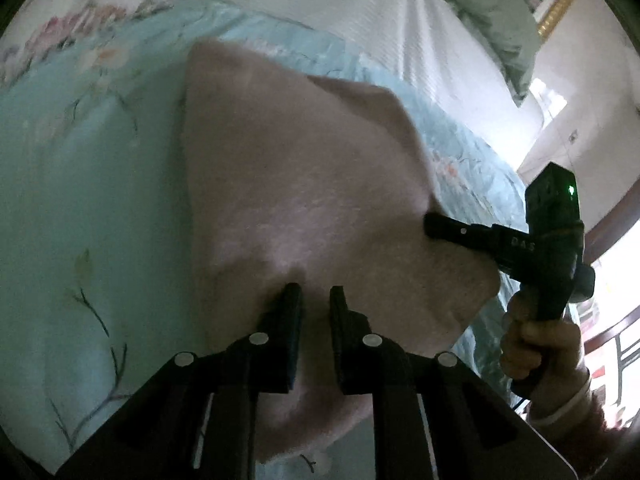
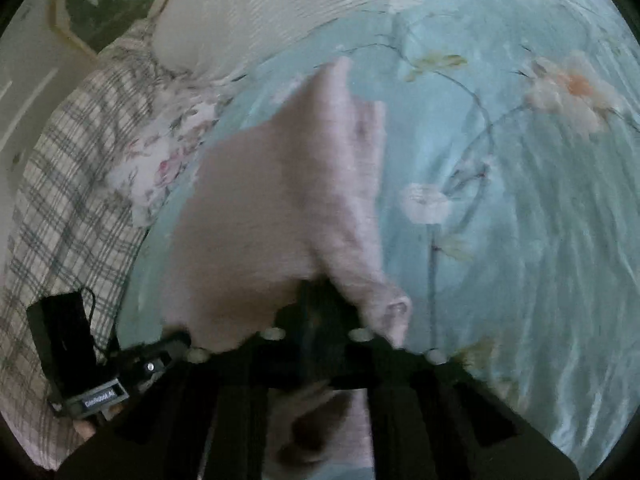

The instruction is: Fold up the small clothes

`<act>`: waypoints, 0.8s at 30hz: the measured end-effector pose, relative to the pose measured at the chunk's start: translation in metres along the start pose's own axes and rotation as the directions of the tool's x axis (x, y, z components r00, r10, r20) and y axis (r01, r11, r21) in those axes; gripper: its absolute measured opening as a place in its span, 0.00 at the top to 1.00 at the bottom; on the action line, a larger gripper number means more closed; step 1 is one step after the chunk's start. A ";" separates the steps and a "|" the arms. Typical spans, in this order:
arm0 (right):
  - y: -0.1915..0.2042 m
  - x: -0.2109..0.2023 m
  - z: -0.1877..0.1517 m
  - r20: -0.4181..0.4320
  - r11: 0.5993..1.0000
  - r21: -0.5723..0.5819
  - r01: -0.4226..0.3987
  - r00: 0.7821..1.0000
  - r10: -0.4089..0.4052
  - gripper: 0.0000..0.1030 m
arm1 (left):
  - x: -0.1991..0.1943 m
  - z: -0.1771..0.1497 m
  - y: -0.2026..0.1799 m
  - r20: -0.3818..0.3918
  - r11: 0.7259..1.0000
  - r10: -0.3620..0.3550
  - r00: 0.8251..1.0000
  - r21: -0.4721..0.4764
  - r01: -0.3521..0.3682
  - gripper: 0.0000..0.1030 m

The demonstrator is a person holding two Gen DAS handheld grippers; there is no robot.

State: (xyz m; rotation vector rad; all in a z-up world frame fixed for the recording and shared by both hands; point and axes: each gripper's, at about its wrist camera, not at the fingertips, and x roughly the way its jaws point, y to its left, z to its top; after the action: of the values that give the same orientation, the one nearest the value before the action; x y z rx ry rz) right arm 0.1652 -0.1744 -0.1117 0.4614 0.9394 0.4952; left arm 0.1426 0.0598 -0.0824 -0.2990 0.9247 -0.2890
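A pink fuzzy garment [image 1: 304, 184] is lying across the middle of the left wrist frame on a pale blue floral bedspread [image 1: 80, 184], one corner reaching toward the upper left. The left gripper [image 1: 316, 300] is sitting at the lower centre with its fingers a narrow gap apart, pink fabric filling that gap, though whether they are pinching it cannot be told. At the right edge the right gripper [image 1: 430, 226] is pressing closed fingers into the garment's side, held by a hand [image 1: 540, 340]. In the right wrist frame the garment [image 2: 288, 200] is rising from the right gripper [image 2: 316, 288], whose jaws are closed on a fold. A plaid blanket [image 2: 72, 184] is lying at the left.
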 end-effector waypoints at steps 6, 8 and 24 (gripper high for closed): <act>0.031 -0.038 -0.013 0.046 0.995 -0.094 -0.039 0.998 0.043 0.96 | -0.029 -0.010 -0.012 0.040 0.999 0.003 0.999 0.040 -0.005 0.82; 0.040 -0.047 -0.026 0.036 0.988 -0.131 -0.076 0.996 0.081 0.96 | -0.038 -0.022 -0.015 0.043 0.999 -0.009 0.999 0.050 0.006 0.80; 0.011 -0.041 -0.061 -0.008 0.993 -0.109 0.035 0.999 -0.036 0.97 | -0.039 -0.056 -0.020 0.045 0.996 0.060 0.997 0.057 -0.063 0.80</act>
State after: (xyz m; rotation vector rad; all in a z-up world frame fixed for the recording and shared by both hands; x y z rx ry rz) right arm 0.0912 -0.1802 -0.1105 0.3427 0.9238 0.5141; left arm 0.0728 0.0488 -0.0784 -0.2217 0.8792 -0.2512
